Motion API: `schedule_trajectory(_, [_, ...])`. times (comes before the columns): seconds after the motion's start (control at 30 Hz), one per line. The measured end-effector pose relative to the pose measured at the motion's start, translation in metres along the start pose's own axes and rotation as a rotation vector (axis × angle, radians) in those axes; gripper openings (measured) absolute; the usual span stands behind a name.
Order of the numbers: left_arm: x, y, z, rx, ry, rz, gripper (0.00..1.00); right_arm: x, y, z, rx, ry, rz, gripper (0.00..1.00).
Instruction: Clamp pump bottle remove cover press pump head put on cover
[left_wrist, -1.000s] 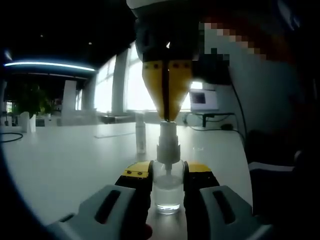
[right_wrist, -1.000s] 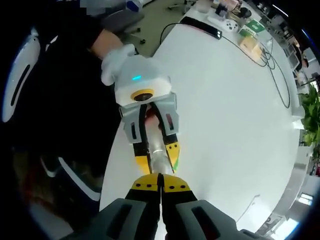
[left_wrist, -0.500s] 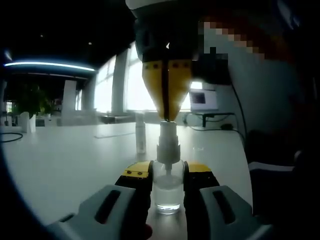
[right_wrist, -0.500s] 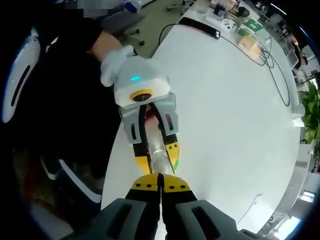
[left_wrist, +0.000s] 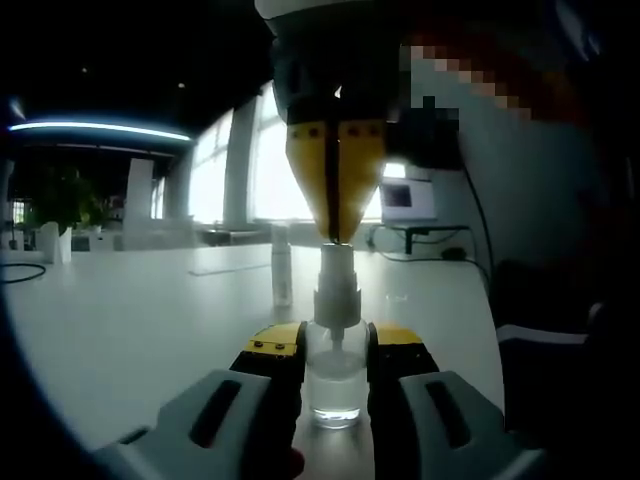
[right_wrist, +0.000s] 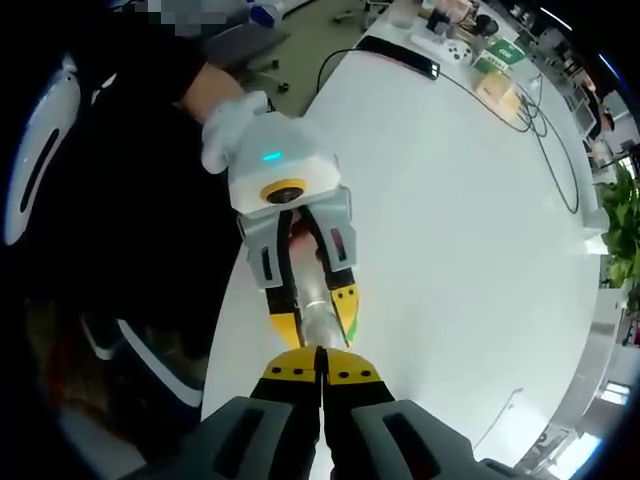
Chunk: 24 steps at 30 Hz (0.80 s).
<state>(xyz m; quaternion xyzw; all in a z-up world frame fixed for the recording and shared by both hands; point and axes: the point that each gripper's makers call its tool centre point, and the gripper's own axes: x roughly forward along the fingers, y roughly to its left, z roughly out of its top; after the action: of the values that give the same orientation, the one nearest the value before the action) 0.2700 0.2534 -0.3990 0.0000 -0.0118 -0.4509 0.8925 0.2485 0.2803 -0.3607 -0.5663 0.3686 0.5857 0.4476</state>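
Note:
A clear pump bottle (left_wrist: 335, 388) stands upright on the white table (left_wrist: 150, 320), and my left gripper (left_wrist: 335, 350) is shut on its body from both sides. Its white pump head (left_wrist: 336, 275) rises above the jaws. My right gripper (left_wrist: 333, 236) comes straight down from above, its yellow fingertips shut together and resting on top of the pump head. The slim clear cover (left_wrist: 282, 265) stands apart on the table behind the bottle, to the left. In the right gripper view, my right gripper (right_wrist: 321, 372) points down at the bottle (right_wrist: 320, 325), held by the left gripper (right_wrist: 312, 312).
A gloved hand (right_wrist: 232, 115) holds the left gripper at the table's near edge (right_wrist: 235, 300). A lit screen (left_wrist: 405, 198) and cables (right_wrist: 545, 120) lie at the far side, with small items (right_wrist: 470, 50) and a plant (right_wrist: 622, 230). White table surface (right_wrist: 450, 250) spreads to the right.

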Motion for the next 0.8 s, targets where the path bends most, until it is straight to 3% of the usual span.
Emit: schedule_trajectory(0.8, [-0.0005,-0.0004,0.0009,-0.007,-0.009,-0.002,0.15,0.0009,0.0011,-0.0007,0.016,-0.004,-0.001,0.00])
